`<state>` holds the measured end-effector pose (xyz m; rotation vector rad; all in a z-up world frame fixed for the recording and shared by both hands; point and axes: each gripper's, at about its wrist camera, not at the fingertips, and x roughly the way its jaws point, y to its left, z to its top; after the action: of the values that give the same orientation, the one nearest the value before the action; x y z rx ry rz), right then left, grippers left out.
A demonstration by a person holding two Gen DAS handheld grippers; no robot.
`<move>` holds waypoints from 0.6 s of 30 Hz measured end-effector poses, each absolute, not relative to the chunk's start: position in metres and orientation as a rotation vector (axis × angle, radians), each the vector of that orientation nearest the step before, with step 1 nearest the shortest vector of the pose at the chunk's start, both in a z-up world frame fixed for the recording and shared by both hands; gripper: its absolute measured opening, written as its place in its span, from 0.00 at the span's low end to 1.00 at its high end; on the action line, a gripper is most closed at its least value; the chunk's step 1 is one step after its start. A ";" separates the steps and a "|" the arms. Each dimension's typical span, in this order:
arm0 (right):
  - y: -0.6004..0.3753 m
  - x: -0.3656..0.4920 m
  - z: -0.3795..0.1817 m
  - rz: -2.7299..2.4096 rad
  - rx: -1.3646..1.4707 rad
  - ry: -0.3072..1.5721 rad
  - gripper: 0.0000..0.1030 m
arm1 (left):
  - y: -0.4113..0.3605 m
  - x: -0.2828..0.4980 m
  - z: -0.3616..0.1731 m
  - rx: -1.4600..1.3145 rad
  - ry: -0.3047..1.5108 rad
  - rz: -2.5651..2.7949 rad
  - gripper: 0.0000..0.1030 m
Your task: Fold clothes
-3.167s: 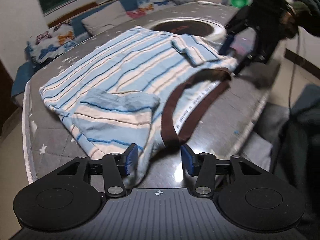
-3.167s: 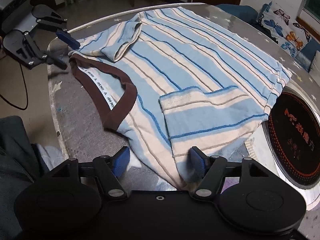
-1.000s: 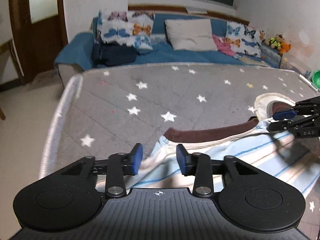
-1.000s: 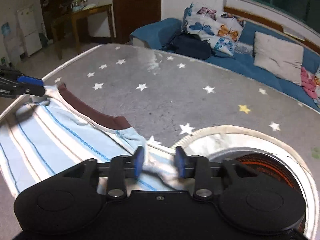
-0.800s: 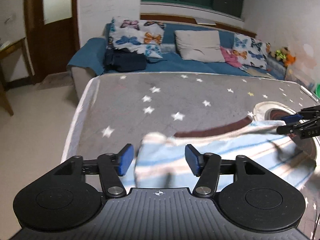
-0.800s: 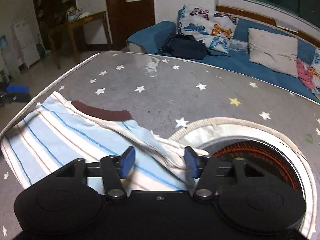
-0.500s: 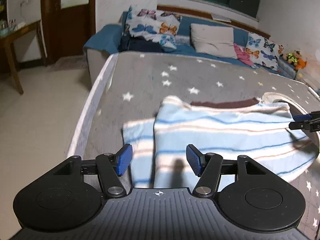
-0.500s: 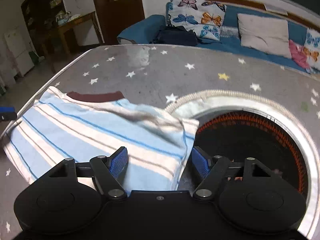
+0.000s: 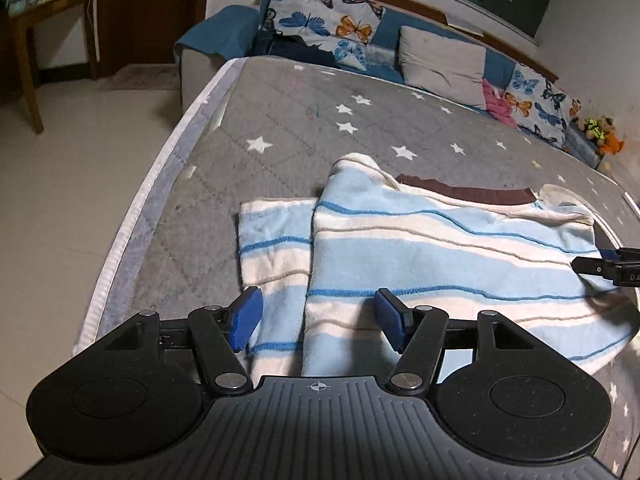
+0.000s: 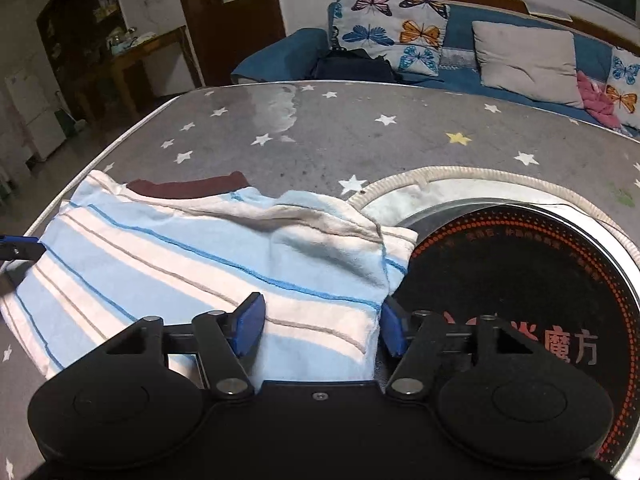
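The striped shirt [image 9: 420, 248] now lies folded, released by both hand-held grippers, left [image 9: 318, 320] and right [image 10: 320, 322], jaws apart.

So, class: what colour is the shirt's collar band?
Dark brown collar band, clearest in the left wrist view.

This is a home living room. A blue sofa [image 9: 224, 32] runs along the wall under a dark window, piled with butterfly-print cushions [image 10: 384, 32] and a plain grey pillow [image 10: 524, 60]. Stuffed toys [image 9: 602, 136] sit at its far end. A wooden door [image 10: 236, 12] and a wooden side table [image 10: 140, 56] with small items stand to one side, above a pale tiled floor [image 9: 60, 184]. In front is a table [image 10: 340, 136] with a grey star-print cover and a round built-in cooktop [image 10: 540, 272].
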<state>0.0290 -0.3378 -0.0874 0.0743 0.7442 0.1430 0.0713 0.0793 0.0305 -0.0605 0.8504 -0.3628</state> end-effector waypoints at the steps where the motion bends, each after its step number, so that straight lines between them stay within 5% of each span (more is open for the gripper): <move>1: -0.340 0.028 -0.087 0.136 0.078 0.739 0.45 | 0.078 0.072 0.031 -0.063 0.850 -0.361 0.61; 4: -0.342 0.025 -0.084 0.135 0.085 0.727 0.25 | 0.074 0.074 0.031 -0.064 0.848 -0.355 0.61; 8: -0.338 0.021 -0.074 0.139 0.063 0.702 0.20 | 0.065 0.075 0.032 -0.032 0.847 -0.375 0.46; 12: -0.333 0.018 -0.065 0.143 0.040 0.678 0.17 | 0.060 0.075 0.034 -0.020 0.848 -0.379 0.15; 18: -0.325 0.013 -0.050 0.149 0.005 0.641 0.15 | 0.067 0.076 0.055 -0.095 0.791 -0.376 0.10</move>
<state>0.0126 -0.3253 -0.0498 0.0054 0.6413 0.1488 0.0762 0.0675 0.0548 -0.0946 0.7910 -0.3761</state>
